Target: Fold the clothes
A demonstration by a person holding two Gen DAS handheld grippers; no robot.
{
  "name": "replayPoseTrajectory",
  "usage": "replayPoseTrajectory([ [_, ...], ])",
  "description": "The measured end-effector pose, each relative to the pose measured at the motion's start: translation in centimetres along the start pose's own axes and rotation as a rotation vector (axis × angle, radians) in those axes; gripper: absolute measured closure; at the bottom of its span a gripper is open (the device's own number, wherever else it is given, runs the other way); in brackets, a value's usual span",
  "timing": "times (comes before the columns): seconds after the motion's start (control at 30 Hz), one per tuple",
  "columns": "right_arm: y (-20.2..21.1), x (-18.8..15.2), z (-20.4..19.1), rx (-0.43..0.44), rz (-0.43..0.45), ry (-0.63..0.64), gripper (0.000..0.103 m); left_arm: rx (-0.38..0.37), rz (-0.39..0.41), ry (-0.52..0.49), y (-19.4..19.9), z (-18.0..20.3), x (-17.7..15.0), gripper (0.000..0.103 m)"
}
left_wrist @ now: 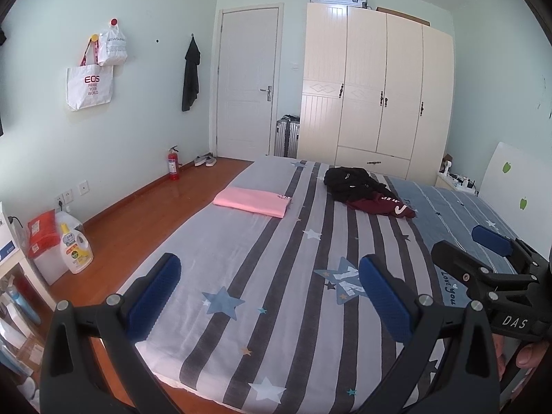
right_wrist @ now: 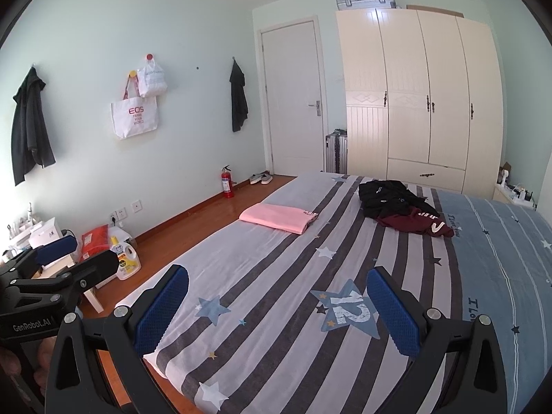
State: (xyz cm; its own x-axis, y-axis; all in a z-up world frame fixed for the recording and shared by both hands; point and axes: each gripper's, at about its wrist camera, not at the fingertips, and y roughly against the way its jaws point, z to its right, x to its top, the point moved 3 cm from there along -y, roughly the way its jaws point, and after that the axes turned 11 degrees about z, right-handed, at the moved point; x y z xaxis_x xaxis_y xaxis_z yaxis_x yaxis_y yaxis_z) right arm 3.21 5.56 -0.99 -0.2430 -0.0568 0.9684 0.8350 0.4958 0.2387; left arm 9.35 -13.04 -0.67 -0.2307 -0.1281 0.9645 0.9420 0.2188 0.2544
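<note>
A folded pink garment [left_wrist: 253, 201] [right_wrist: 277, 217] lies on the left side of the striped bed [left_wrist: 276, 276] [right_wrist: 293, 293]. Farther back sits a crumpled heap: a black garment [left_wrist: 352, 179] [right_wrist: 386, 195] partly over a maroon one [left_wrist: 383, 205] [right_wrist: 414, 224]. My left gripper [left_wrist: 269, 296] hovers open over the near part of the bed, nothing between its blue pads. My right gripper [right_wrist: 277, 310] is open too and holds nothing. Each shows in the other's view: the right gripper [left_wrist: 472, 245] at the right edge, the left gripper [right_wrist: 77, 252] at the left edge.
A wooden floor [left_wrist: 145, 214] runs left of the bed, with a detergent bottle [left_wrist: 74, 246], a red bag [left_wrist: 43, 233] and a fire extinguisher [left_wrist: 173, 164]. A cream wardrobe [left_wrist: 376, 93], a white door [left_wrist: 246, 79] and a suitcase [left_wrist: 287, 136] stand behind. A nightstand [left_wrist: 455, 179] is at back right.
</note>
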Motion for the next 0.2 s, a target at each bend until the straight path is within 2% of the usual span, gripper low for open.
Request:
replayPoseTrajectory([
  [0.2,-0.04,0.14,-0.12,-0.001,0.001,-0.002,0.001,0.017,0.002,0.008,-0.05,0.28,-0.2,0.001],
])
